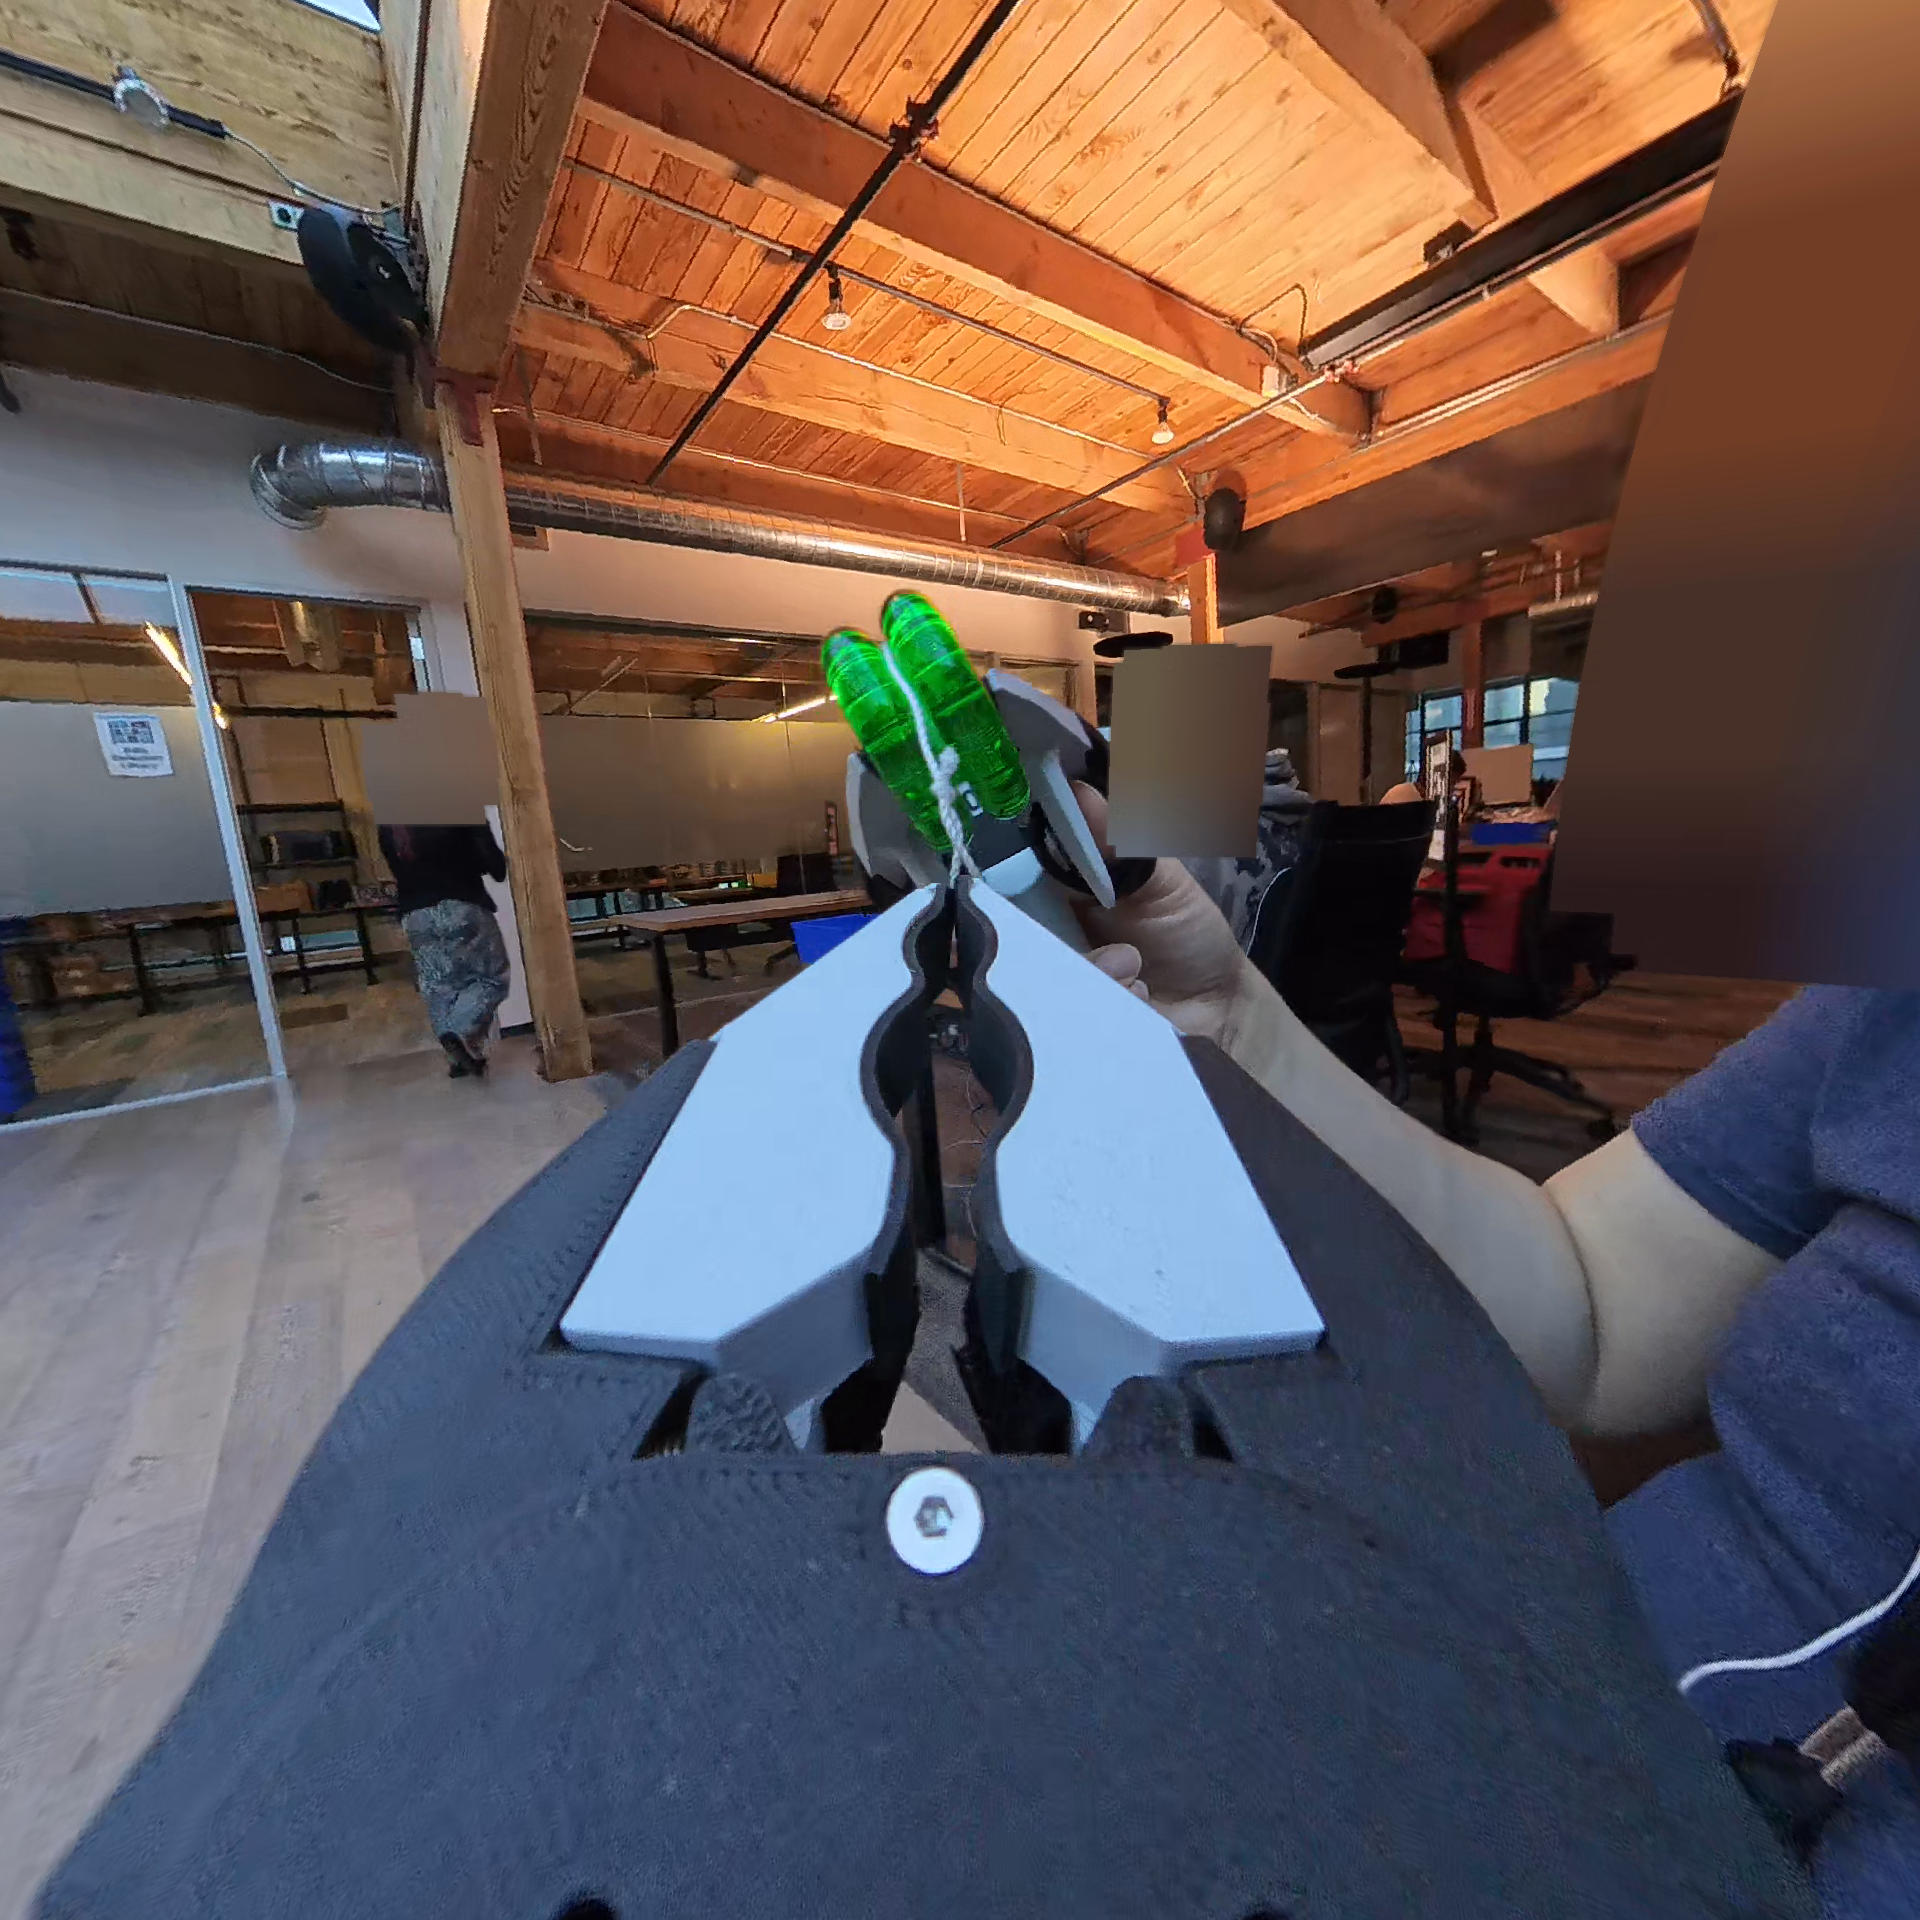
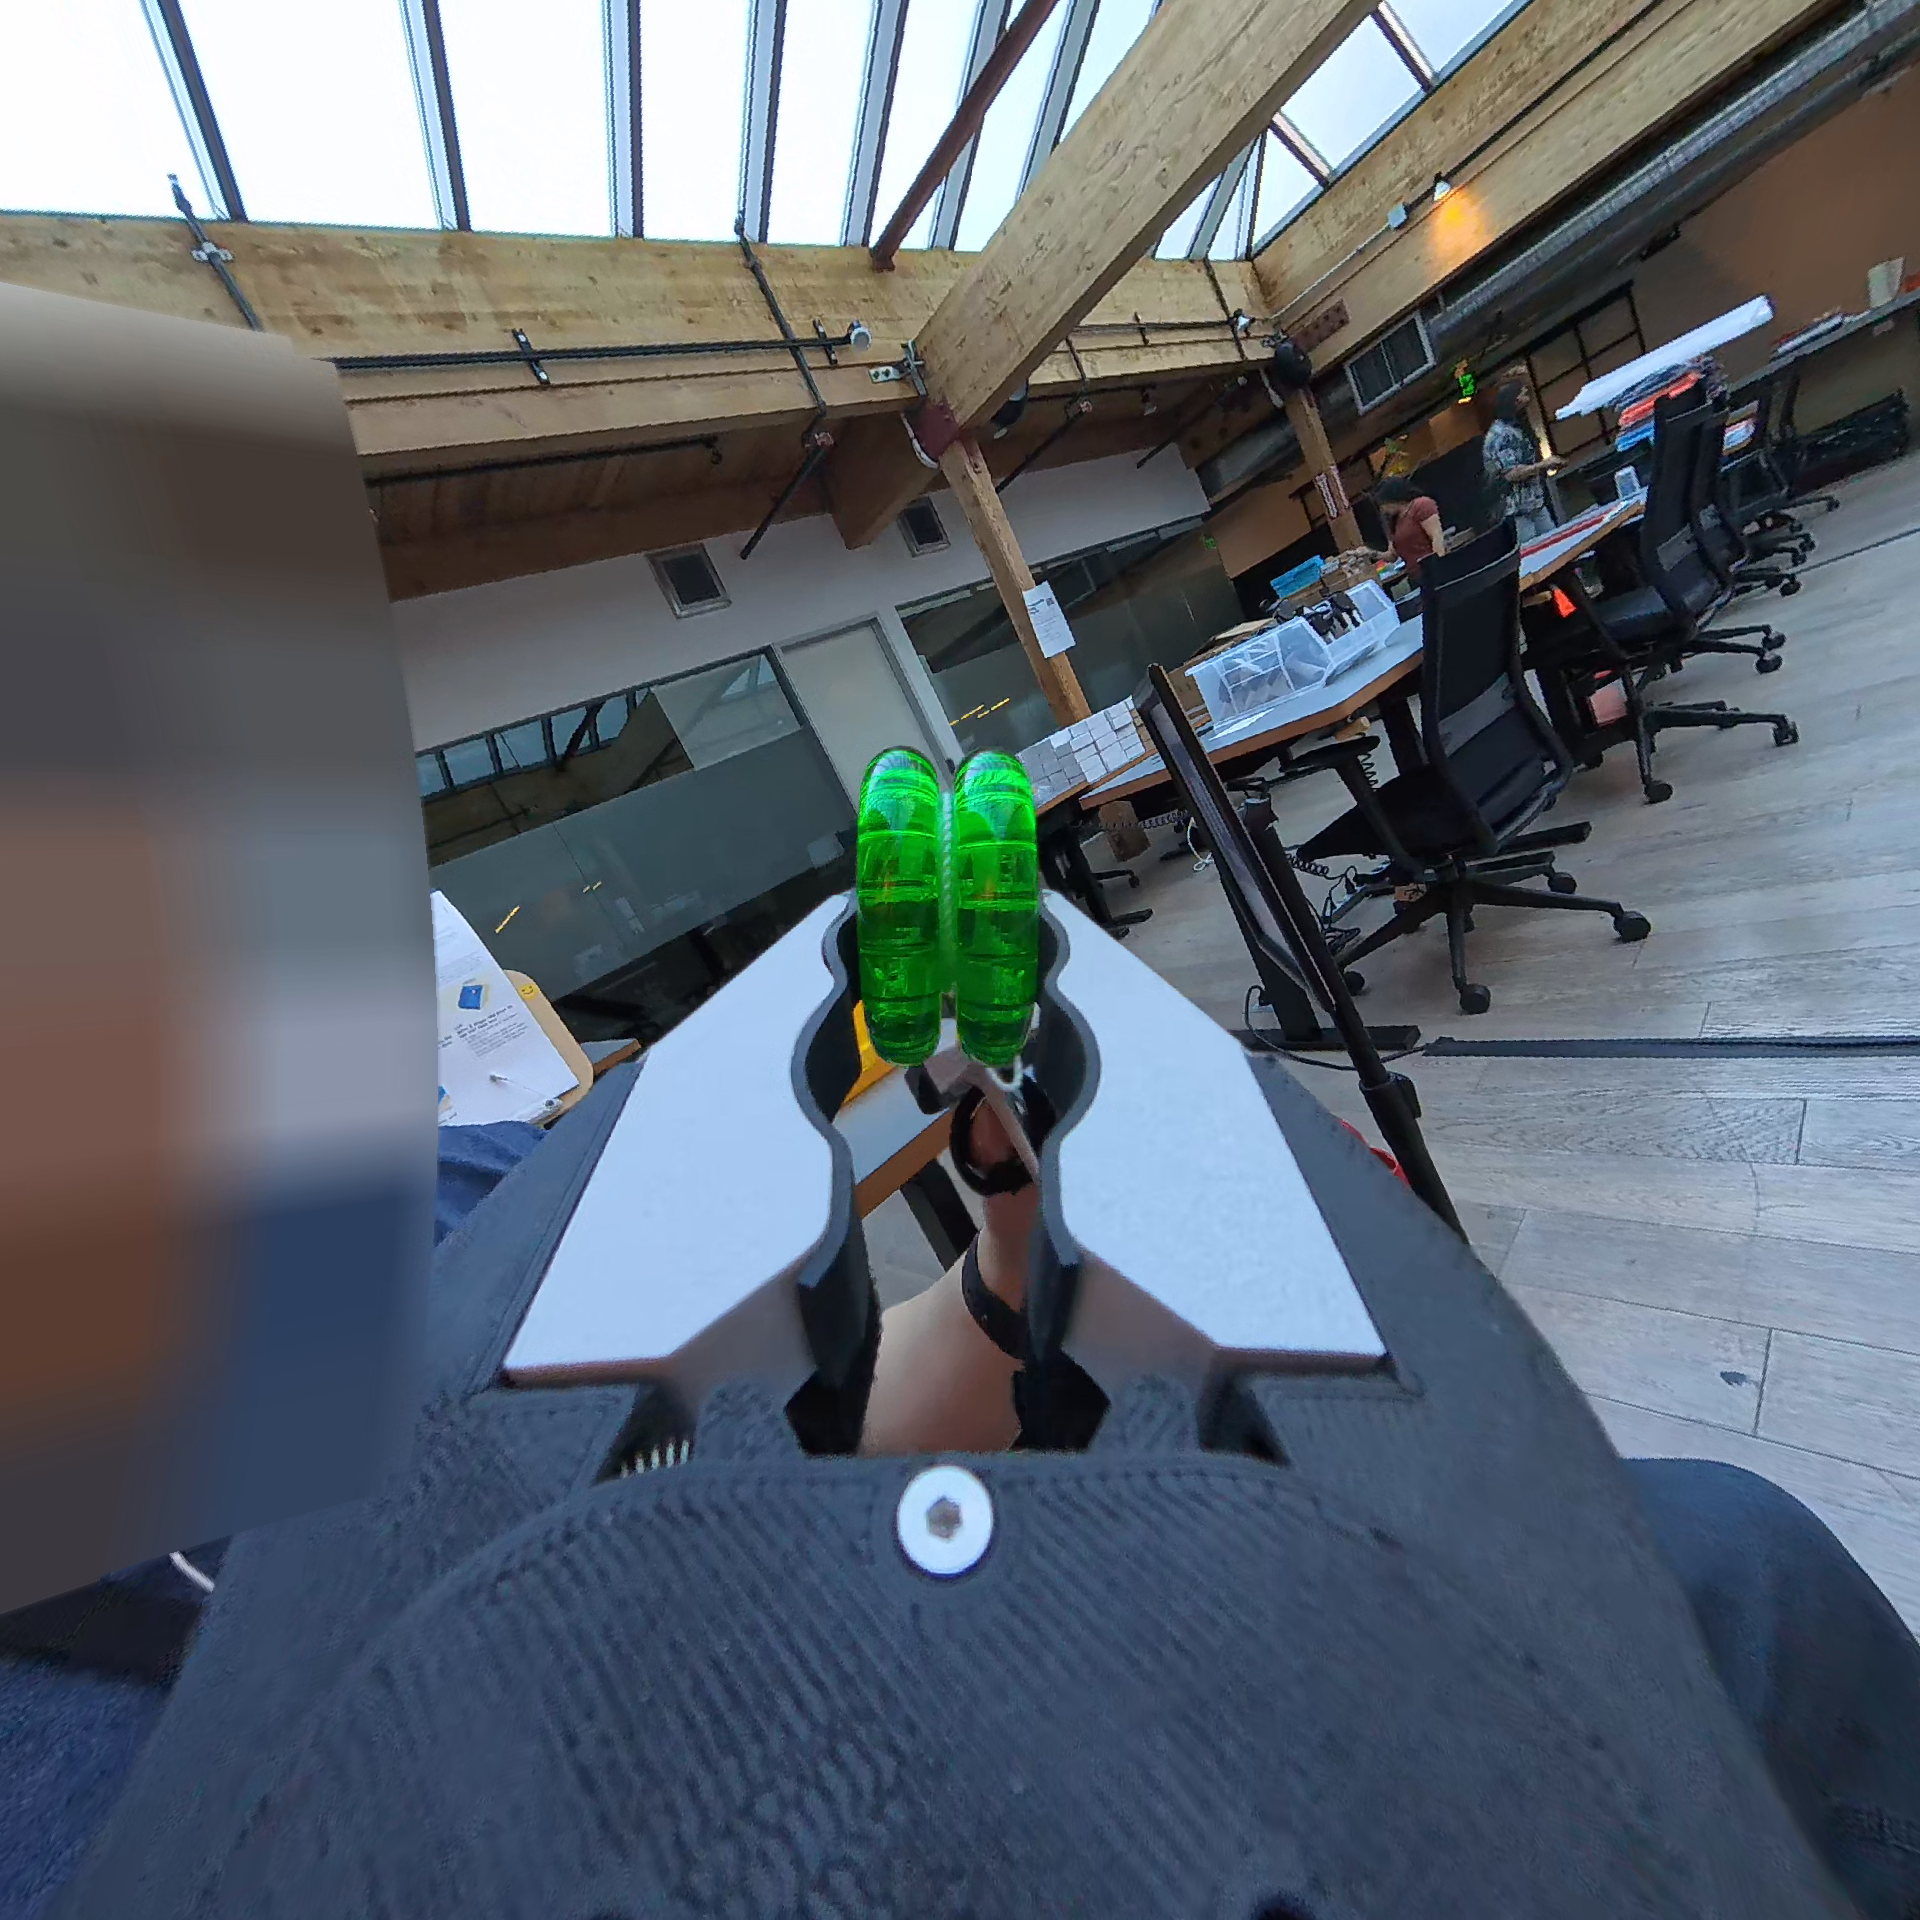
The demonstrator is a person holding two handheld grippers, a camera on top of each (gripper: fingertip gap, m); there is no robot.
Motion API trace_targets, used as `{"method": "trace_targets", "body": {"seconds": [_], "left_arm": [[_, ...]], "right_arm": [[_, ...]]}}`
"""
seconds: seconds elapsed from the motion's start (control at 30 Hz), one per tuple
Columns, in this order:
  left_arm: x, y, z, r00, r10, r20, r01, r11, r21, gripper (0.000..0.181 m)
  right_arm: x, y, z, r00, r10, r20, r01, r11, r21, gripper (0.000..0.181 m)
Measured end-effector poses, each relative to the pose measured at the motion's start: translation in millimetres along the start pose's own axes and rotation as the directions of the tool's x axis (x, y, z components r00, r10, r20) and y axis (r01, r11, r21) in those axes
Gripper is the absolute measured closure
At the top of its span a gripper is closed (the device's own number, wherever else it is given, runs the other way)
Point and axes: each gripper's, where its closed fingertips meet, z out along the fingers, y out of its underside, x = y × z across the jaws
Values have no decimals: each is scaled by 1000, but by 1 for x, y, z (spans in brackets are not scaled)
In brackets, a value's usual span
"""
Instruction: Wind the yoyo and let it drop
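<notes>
Both hand-held grippers meet at the green yoyo [image 2: 945, 904], raised in mid-air with the wooden ceiling beams [image 1: 997, 239] behind it. The right hand-held gripper [image 2: 948, 935] clamps the translucent yoyo between its white fingers [image 2: 727, 1091], one disc against each, the groove facing the camera. In the left wrist view the same yoyo [image 1: 920, 717] sits tilted in that gripper, a bare hand [image 1: 1174, 956] wrapped around its handle. The left hand-held gripper [image 1: 954, 885] has its tips pinched together on the white string [image 1: 948, 800], which runs knotted from the yoyo's groove straight down to those tips.
</notes>
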Motion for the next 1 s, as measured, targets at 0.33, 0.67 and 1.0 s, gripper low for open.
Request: {"method": "trace_targets", "body": {"seconds": [0.33,0.67,1.0], "left_arm": [[-21,23,-14,966,-71,250,72,997,4,159],[1,18,6,915,8,404,-27,999,40,165],[-11,12,13,913,-100,395,62,992,107,169]], "right_arm": [[2,-6,5,937,-268,-224,272,962,-12,155],[-6,-5,13,883,-360,-301,374,927,-14,155],[-10,-2,14,881,-368,-296,381,925,-15,155]]}}
